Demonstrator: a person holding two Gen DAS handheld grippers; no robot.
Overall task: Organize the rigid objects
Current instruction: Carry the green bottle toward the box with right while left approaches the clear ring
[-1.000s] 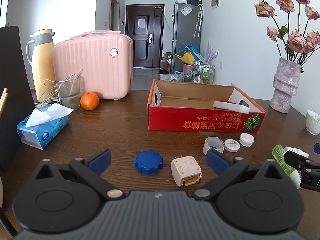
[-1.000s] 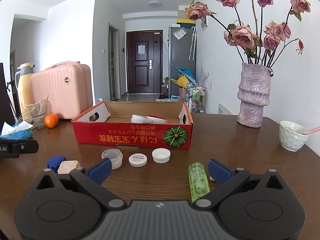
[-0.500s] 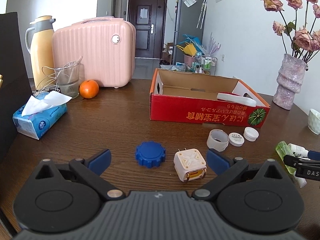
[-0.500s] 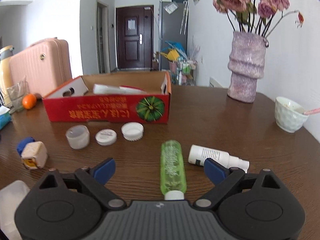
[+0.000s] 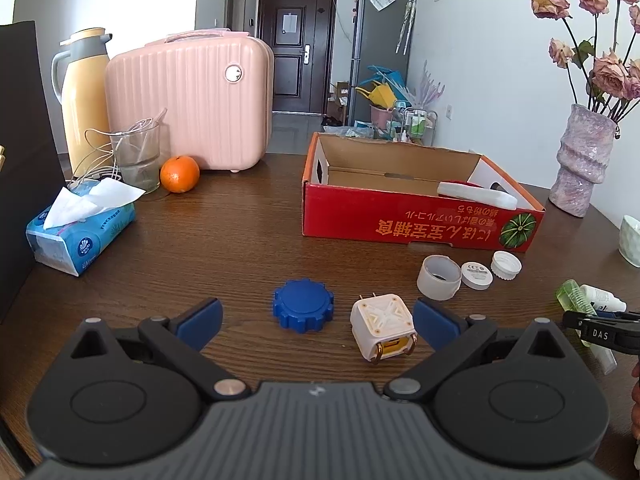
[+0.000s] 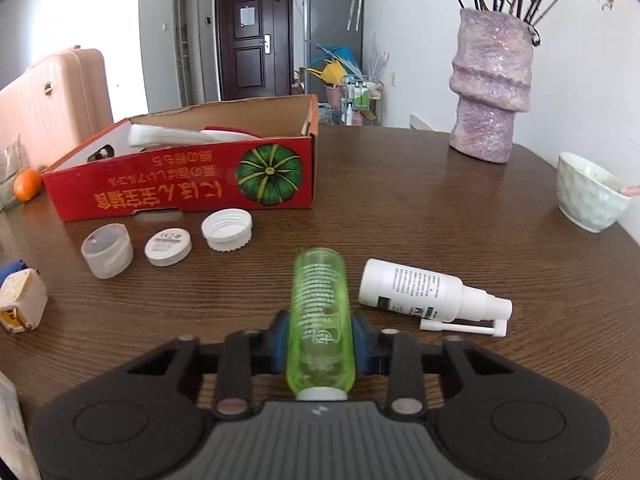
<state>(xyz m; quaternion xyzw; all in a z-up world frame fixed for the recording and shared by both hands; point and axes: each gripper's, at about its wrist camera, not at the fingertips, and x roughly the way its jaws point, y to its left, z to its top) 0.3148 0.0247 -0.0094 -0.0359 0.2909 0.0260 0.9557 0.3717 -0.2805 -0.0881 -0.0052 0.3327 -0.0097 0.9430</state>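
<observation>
Your right hand-held gripper [image 6: 320, 346] has just closed, clamped on the green bottle [image 6: 320, 312]; your left hand-held gripper [image 5: 316, 318] stands apart above the table [image 5: 224, 248].

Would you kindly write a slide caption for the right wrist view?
Right gripper shut on the lying green bottle, white spray bottle beside it, red cardboard box beyond.

Both grippers: black plastic body, ribbed grey centre, round silver screws, blue pads [image 5: 199, 317] on fingers; white "DAS" marking.
</observation>
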